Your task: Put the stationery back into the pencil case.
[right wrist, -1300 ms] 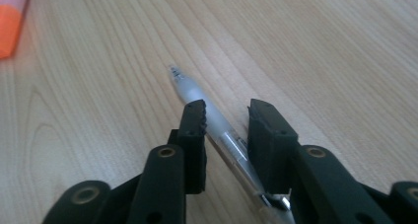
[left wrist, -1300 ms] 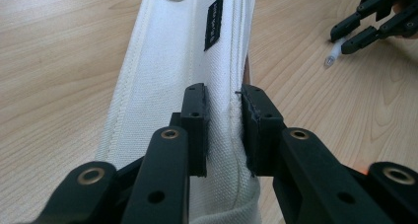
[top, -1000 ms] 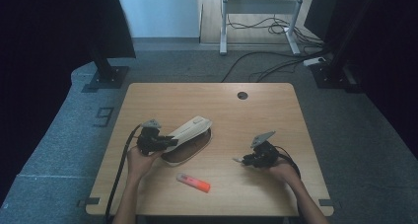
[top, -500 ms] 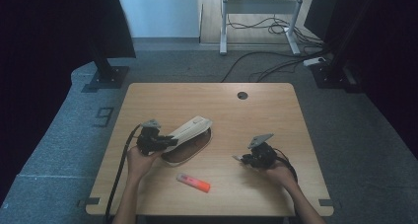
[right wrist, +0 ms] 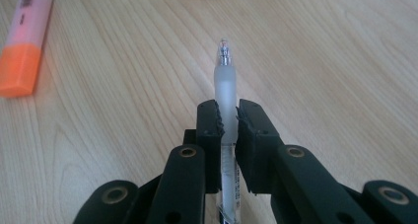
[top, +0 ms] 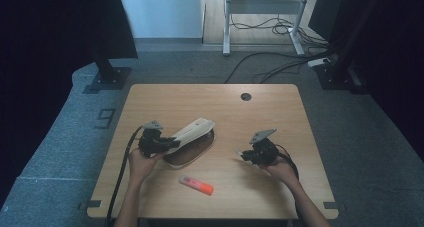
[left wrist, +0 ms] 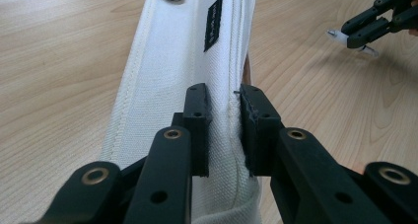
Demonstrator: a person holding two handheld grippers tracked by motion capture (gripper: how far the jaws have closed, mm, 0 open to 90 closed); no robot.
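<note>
A white fabric pencil pouch (top: 192,129) lies left of the table's middle, its upper side lifted off the brown inside (top: 192,153). My left gripper (top: 167,143) is shut on the pouch's white edge (left wrist: 172,71), and the left gripper view (left wrist: 224,115) shows the cloth pinched between the jaws. My right gripper (top: 244,156) hovers to the right of the pouch, shut on a frosted white pen (right wrist: 225,81) whose tip points forward past the jaws (right wrist: 226,116). The right gripper (left wrist: 379,19) with the pen tip also appears far off in the left gripper view.
An orange and pink highlighter (top: 196,185) lies on the wooden table (top: 250,122) in front of the pouch, at upper left in the right gripper view (right wrist: 27,36). A round cable hole (top: 245,96) sits near the far edge. Cables trail from both grippers.
The right gripper with the pen has edged slightly left toward the pouch. The left gripper keeps its hold on the pouch without moving.
</note>
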